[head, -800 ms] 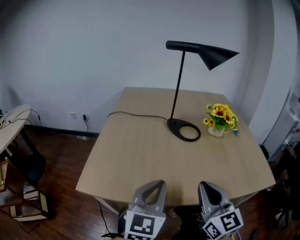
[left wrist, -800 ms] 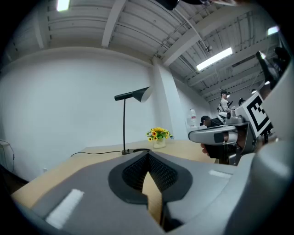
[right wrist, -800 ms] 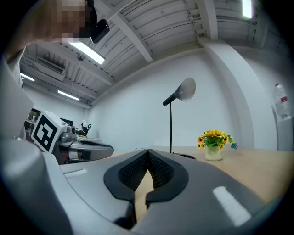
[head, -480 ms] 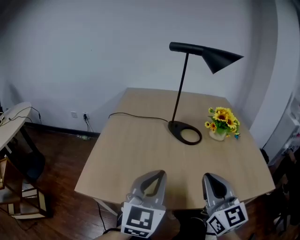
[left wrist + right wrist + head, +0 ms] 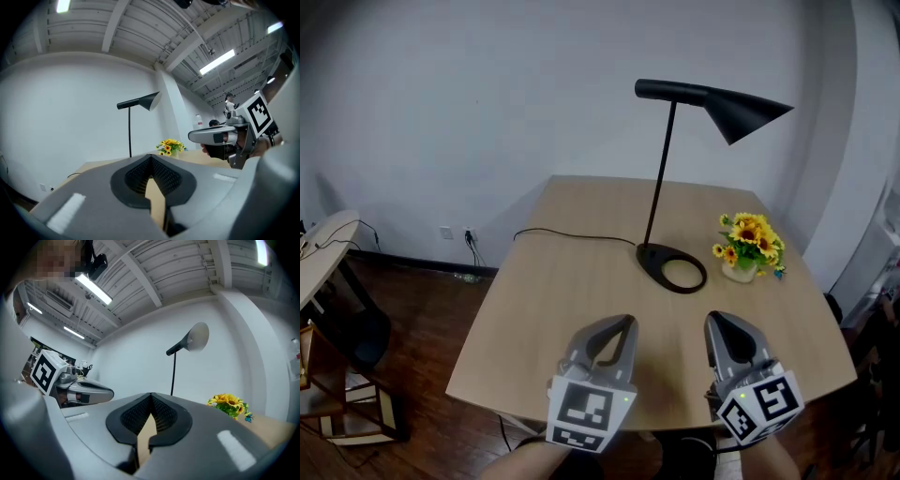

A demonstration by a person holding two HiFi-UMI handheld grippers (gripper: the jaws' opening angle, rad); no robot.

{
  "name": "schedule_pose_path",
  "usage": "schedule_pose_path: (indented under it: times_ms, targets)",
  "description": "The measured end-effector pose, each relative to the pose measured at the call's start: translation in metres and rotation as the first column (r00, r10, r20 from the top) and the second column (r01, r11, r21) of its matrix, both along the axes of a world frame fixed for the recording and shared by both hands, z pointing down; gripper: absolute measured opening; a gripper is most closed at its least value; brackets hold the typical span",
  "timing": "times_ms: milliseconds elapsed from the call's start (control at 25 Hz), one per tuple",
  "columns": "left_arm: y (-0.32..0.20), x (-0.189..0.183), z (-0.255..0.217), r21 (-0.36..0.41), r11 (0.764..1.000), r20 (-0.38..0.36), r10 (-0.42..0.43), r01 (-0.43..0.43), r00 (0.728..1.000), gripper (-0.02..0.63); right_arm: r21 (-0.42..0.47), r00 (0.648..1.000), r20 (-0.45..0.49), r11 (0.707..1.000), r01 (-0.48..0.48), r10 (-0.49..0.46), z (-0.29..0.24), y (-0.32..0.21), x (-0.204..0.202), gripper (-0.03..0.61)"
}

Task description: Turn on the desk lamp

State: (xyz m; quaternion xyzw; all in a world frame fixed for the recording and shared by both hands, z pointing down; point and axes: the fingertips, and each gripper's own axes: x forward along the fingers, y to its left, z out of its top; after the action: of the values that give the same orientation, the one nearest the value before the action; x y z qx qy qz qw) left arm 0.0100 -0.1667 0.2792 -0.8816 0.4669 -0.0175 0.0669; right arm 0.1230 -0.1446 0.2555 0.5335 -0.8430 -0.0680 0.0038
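Observation:
A black desk lamp stands at the back of the light wooden table. Its ring base rests on the top, and its cone shade points right. Nothing shows it lit. A black cable runs left from the base. My left gripper and right gripper hover side by side over the table's near edge, well short of the lamp, both shut and empty. In the left gripper view the lamp rises beyond my shut left gripper. The right gripper view shows the lamp past my right gripper.
A small pot of sunflowers sits right of the lamp base. A second desk and a low wooden shelf stand at the left on the dark floor. A wall socket is behind the table.
Both grippers have come up and forward over the table's near edge. The lamp and flowers have not moved on the table.

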Motion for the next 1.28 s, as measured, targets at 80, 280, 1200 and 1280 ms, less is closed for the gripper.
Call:
schedule_pose_path:
  times_ms: [80, 280, 1200, 1280]
  targets:
    - [-0.01, -0.003, 0.002, -0.003, 1.0, 0.011, -0.008, 0.008, 1.0, 0.0, 0.0, 1.0, -0.012, 1.0, 0.003, -0.003, -0.002, -0.009, -0.001, 0.0]
    - [-0.047, -0.015, 0.003, -0.018, 0.999, 0.013, -0.039, 0.039, 0.999, 0.0, 0.01, 1.0, -0.028, 1.0, -0.009, 0.009, -0.009, -0.047, 0.0, 0.0]
    - [-0.18, 0.005, 0.034, -0.105, 0.99, 0.027, -0.088, 0.09, 0.996, 0.0, -0.069, 1.0, -0.024, 0.998, -0.002, 0.0, 0.013, -0.172, -0.012, 0.0]
    - [-0.19, 0.004, 0.04, -0.118, 0.988, 0.036, -0.1, 0.103, 0.994, 0.0, -0.086, 1.0, -0.025, 0.996, -0.001, -0.001, 0.022, -0.185, -0.011, 0.0]
